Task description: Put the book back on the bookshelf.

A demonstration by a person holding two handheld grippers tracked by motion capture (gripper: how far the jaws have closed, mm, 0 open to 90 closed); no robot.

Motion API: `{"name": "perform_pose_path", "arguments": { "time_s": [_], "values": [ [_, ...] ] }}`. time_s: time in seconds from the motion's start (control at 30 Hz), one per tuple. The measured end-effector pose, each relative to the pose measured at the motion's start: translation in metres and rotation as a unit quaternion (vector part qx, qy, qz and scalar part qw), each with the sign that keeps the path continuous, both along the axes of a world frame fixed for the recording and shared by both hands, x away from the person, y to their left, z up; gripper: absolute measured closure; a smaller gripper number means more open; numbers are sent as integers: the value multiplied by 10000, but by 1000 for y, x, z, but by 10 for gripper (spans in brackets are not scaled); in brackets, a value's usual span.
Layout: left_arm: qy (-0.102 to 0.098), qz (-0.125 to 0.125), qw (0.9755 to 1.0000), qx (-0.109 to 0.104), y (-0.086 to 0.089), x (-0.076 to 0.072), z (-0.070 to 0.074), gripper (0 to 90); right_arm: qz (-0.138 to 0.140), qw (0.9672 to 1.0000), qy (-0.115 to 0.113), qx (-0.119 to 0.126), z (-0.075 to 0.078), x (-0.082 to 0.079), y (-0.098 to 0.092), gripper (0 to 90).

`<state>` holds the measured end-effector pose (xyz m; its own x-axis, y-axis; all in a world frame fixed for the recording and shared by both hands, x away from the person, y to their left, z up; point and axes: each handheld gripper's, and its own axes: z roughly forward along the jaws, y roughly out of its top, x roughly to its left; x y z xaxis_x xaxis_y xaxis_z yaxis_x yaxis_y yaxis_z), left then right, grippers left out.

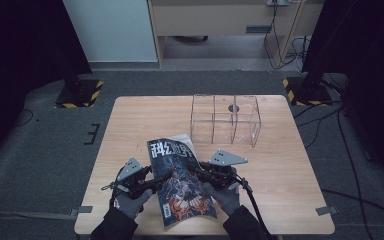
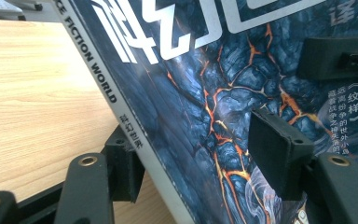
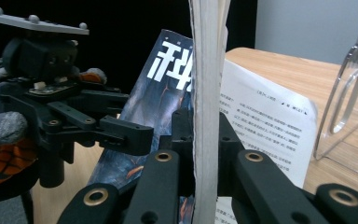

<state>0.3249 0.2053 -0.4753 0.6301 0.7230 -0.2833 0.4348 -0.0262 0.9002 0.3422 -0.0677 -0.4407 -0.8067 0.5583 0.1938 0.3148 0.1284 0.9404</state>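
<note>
A magazine (image 1: 180, 180) with a dark blue and orange cover is held off the table near its front edge, tilted, cover toward me. My left gripper (image 1: 155, 183) is shut on its spine side; in the left gripper view the jaws (image 2: 200, 154) sit either side of the cover (image 2: 205, 93). My right gripper (image 1: 196, 170) is shut on the opposite, open edge, and in the right gripper view the white page block (image 3: 207, 93) stands clamped between its jaws (image 3: 200, 135). A white printed page (image 3: 261, 121) fans out to the right. The left gripper (image 3: 126, 135) also shows there.
A clear plastic box (image 1: 225, 120) with three compartments stands on the far half of the wooden table (image 1: 145, 115); its wall (image 3: 349, 107) is near the right gripper. Black stands with yellow-striped bases flank the table on the floor.
</note>
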Motion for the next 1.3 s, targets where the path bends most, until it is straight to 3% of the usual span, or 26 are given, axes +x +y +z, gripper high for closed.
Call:
{"name": "perform_pose_path", "arguments": {
  "time_s": [0.13, 0.5, 0.63, 1.03, 1.3],
  "values": [
    [-4, -18, 9999, 138, -3, 0, -1, 380, 67, 10000, 2, 32, 1, -1, 3, 833],
    [40, 153, 9999, 38, -1, 6, 2, 449, 93, 9999, -63, 68, 5, 2, 5, 832],
    [-19, 185, 9998, 65, 3, 4, 6, 557, 36, 9999, -77, 92, 7, 3, 2, 831],
    [-164, 342, 9991, 184, -2, -4, 19, 691, -183, 9998, -80, -79, 9, 8, 1, 829],
    [-549, 362, 9977, 145, -8, -12, 37, 775, -363, 9993, -90, -85, 17, 13, -6, 821]
  ]
}}
